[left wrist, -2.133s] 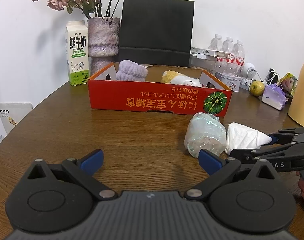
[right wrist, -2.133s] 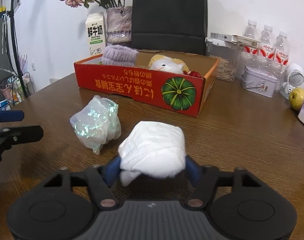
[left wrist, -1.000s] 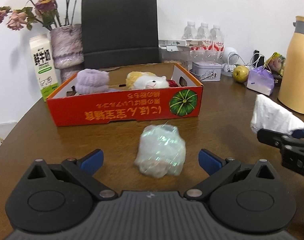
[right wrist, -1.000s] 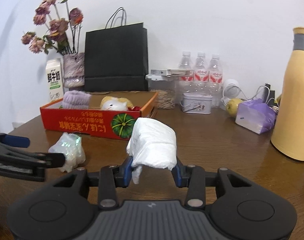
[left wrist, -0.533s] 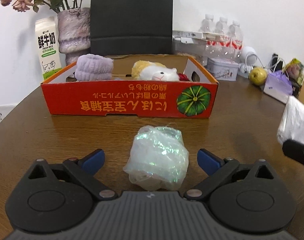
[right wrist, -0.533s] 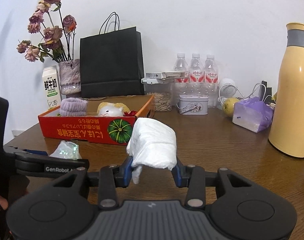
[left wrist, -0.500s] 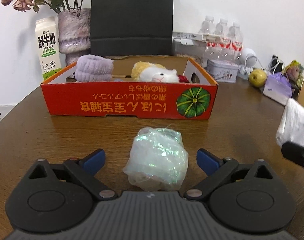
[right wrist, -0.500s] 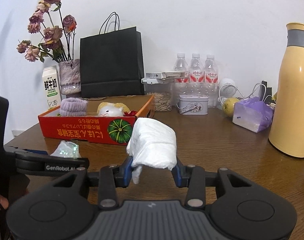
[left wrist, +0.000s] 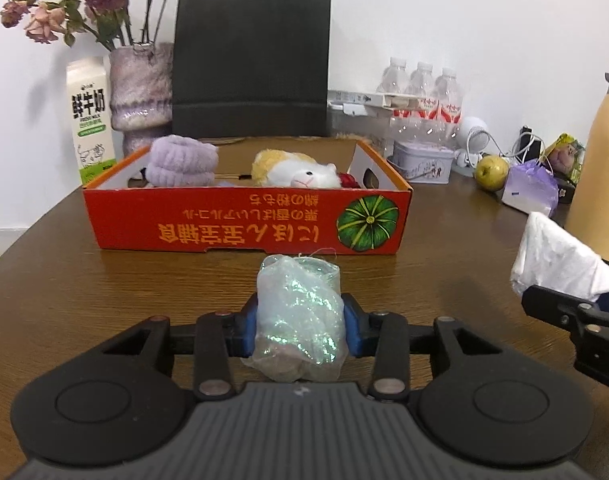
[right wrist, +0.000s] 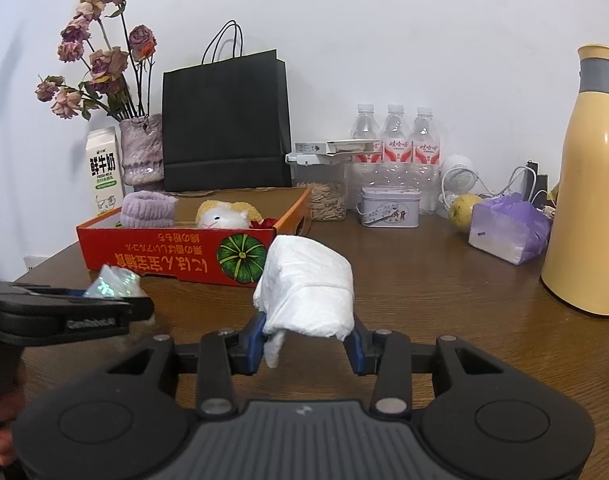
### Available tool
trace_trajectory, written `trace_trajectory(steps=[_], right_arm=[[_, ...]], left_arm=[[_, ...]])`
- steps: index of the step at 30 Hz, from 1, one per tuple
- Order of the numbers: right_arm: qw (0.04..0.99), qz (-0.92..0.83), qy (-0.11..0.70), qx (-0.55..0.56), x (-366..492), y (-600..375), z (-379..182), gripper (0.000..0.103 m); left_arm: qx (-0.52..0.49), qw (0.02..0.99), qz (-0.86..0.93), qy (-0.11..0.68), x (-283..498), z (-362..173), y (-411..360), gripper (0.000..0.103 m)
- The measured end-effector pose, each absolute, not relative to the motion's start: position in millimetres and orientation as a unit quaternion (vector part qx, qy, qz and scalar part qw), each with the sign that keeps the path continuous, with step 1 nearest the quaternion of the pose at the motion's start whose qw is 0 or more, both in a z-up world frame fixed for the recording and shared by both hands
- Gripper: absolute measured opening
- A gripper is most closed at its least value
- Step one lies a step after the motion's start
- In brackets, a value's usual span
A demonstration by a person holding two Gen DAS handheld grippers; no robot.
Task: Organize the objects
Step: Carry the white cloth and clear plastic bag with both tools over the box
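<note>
The left gripper [left wrist: 299, 330] is pinching a shimmering bundle [left wrist: 298, 316] of clear iridescent film; its jaws have just been closing, and the blue pads [left wrist: 246, 330] are now pressing on both sides of the bundle. The bundle is sitting low over the desk [left wrist: 104, 292], just in front of the red box [left wrist: 224, 226]; whether its underside is touching the wood cannot be told.

The right gripper [right wrist: 307, 344] is pinching a white bundle [right wrist: 308, 296] that looks like crumpled paper or cloth, its pads squeezed against the bundle's sides. The white bundle is being held above the desk, nearer than the box's pumpkin-printed corner. In the left wrist view the same white bundle [left wrist: 556, 264] is showing at the right edge, well apart from the shimmering one.

The box is standing open on the desk with a purple towel roll [left wrist: 182, 162] and a plush toy [left wrist: 296, 170] lying inside. Behind it a milk carton [left wrist: 89, 116], a vase [left wrist: 142, 88] of dried roses and a black bag [left wrist: 250, 60] are standing against the wall. To the right, water bottles [right wrist: 394, 148], a tin [right wrist: 389, 206], a pear [right wrist: 464, 206], a purple pack [right wrist: 508, 228] and a yellow flask [right wrist: 592, 184] are crowding the desk's far side.
</note>
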State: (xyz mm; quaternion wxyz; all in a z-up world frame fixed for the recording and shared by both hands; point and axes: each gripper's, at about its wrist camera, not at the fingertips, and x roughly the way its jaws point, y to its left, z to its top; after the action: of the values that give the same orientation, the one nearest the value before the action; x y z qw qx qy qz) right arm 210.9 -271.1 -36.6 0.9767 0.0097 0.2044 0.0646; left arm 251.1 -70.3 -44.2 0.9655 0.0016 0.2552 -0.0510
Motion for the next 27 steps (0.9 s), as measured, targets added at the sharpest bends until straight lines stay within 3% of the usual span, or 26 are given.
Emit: trace_trajectory(steps=[27], right_arm=[[0.976, 0.106, 0.187, -0.021, 197.2, -210.0, -25.2, 0.039]], left_arm=[[-0.020, 0.976, -0.023, 0.214, 198.3, -13.9, -10.5, 0.042]])
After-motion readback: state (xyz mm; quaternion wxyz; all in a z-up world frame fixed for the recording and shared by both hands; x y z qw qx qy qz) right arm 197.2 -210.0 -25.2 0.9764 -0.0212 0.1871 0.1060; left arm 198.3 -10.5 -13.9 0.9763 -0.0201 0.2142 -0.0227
